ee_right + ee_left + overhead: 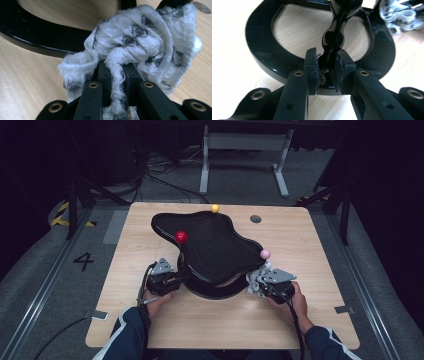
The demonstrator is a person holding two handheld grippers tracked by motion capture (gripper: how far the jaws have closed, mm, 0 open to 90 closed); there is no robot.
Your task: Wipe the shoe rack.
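A glossy black wavy-edged board (215, 245) rests tilted on a black ring base (215, 292) in the middle of the wooden table (325, 270). My left gripper (181, 275) is at its near left edge. In the left gripper view, my left gripper (327, 67) is shut on the board's thin black edge (332, 40), with the ring base (259, 50) behind it. At the board's near right edge, my right gripper (255, 282) is shut on a white cloth with black checks (257, 279). Seen from the right gripper (117, 72), the bunched cloth (140, 37) lies against the black rim (37, 37).
A red ball (180, 236) sits on the board's left lobe, a yellow ball (215, 208) at its far edge and a pink ball (265, 254) at its right tip. A small grey disc (255, 218) marks the table's far right. A white frame (245, 150) stands beyond the table.
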